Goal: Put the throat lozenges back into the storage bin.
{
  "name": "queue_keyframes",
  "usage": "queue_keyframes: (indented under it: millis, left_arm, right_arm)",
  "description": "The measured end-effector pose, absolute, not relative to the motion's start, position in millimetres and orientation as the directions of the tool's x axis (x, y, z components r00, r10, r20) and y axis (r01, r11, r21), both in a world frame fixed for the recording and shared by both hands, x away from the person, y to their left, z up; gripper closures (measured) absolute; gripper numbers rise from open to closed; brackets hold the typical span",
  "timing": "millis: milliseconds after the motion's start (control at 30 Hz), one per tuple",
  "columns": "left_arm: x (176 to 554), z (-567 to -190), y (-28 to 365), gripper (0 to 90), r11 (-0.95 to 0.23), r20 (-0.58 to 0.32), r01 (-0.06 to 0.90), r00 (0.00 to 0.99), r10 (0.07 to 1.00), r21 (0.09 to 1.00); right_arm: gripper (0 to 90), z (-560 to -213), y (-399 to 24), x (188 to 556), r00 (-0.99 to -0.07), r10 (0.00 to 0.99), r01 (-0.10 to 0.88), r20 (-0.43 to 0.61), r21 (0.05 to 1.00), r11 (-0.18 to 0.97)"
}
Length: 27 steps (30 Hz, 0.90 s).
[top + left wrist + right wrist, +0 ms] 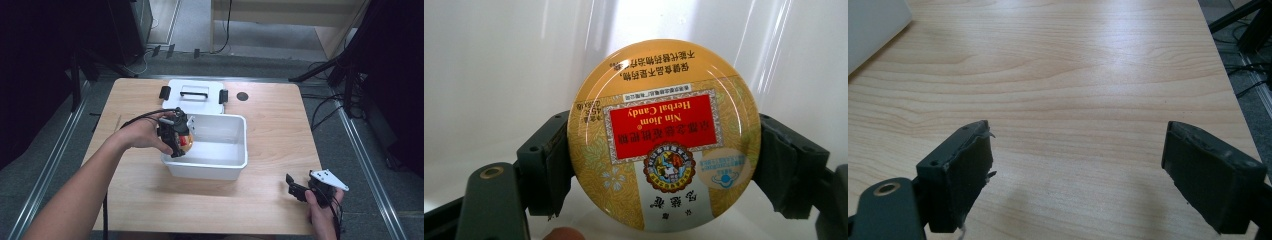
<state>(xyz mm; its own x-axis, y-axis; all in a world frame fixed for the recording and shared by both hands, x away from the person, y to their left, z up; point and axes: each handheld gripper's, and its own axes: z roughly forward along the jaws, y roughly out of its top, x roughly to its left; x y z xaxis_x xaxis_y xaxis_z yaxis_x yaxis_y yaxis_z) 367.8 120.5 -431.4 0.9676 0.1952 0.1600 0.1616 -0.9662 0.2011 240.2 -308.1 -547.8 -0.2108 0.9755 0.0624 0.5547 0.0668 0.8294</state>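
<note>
The left gripper (664,165) clamps a round yellow candy tin (663,135) between its jaws, held over the near left corner of the white bin (240,162). The right gripper (1078,175) has its jaws wide apart above the bare wooden table (1073,75), the bin ahead to its left.

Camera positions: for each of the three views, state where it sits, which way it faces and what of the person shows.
High view: above the person's side, facing forward and down on the wooden table; both forearms enter from below.
Left gripper view: rides the left gripper, looking into the white bin at the clamped candy tin; a fingertip shows.
Right gripper view: rides the right gripper, jaws open, facing bare tabletop.
Shared: bin, table.
</note>
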Motion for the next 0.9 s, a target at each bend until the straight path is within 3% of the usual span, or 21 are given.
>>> queue_keyframes:
  millis: [600, 700, 900]
  left_arm:
    - [364.4, -432.5, 118.0, 20.1, -0.964, 0.176, 0.189, 0.959, 0.222, 0.186]
    - [363.5, -431.9, 118.8, 14.0, -0.964, 0.173, 0.193, 0.959, 0.225, 0.184]
    - [361.4, -431.5, 121.3, 10.4, -0.963, 0.176, 0.203, 0.956, 0.233, 0.176]
  right_arm:
    - [13.3, -548.0, -308.2, 240.9, -0.215, 0.975, 0.555, 0.063, 0.829, 0.068]
    - [13.3, -548.0, -308.2, 240.9, -0.215, 0.975, 0.556, 0.063, 0.829, 0.069]
    - [13.3, -548.0, -308.1, 241.0, -0.214, 0.975, 0.557, 0.064, 0.828, 0.068]
